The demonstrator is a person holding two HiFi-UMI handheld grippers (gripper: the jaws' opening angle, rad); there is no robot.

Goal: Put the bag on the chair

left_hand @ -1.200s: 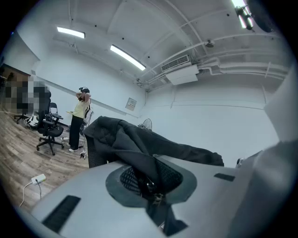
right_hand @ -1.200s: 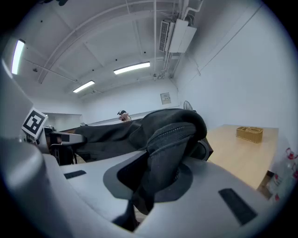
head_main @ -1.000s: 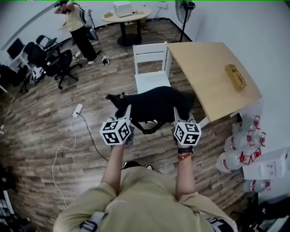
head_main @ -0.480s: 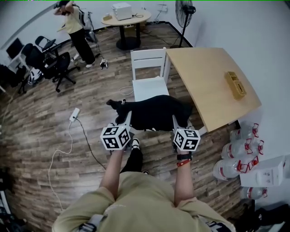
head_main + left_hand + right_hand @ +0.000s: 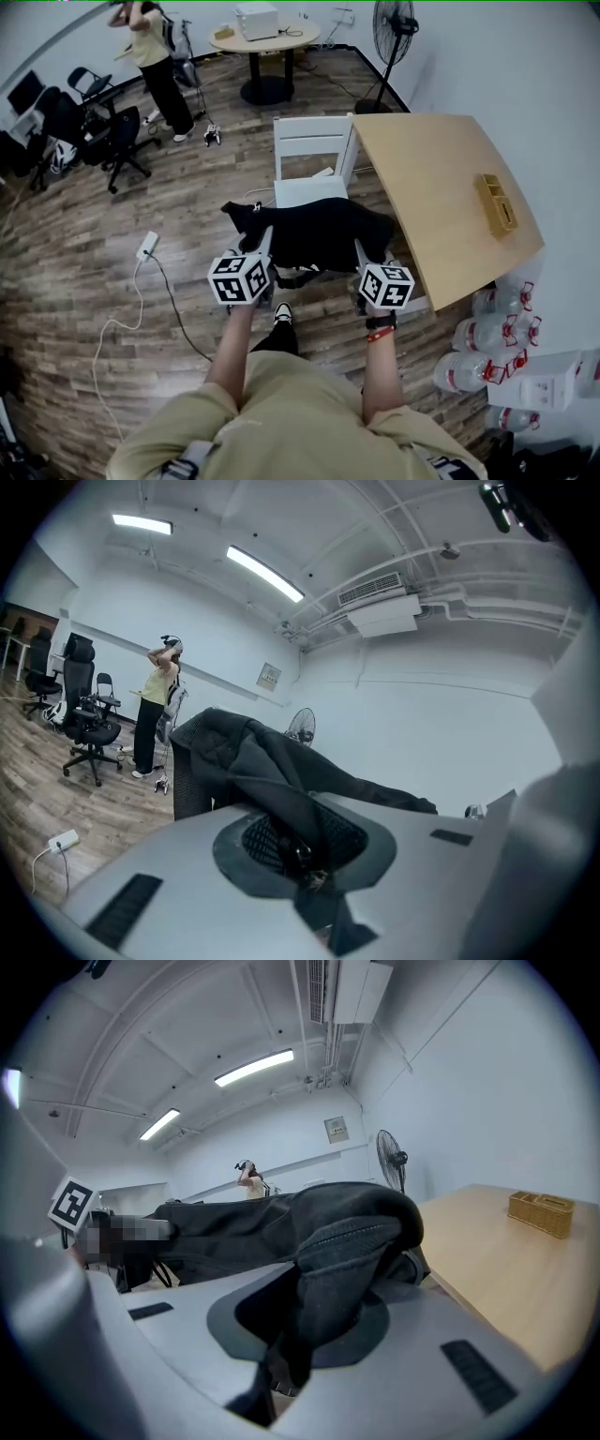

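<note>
Fingers of my left gripper (image 5: pixel 265 246) and my right gripper (image 5: pixel 359 253) are each nearly closed, pinching the fabric of the black bag (image 5: pixel 323 234), one at either end. The bag spans between them above the wooden floor (image 5: pixel 84 216). Its far side overlaps the seat of the white chair (image 5: pixel 309 190); contact with the seat cannot be told. Right of the chair stands the wooden surface (image 5: pixel 441 187).

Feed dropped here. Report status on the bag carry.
Both shut on black bag: left hand-held gripper, right hand-held gripper. Bag aloft before white chair, not set down. Visible seat bare; table close on right.
</note>
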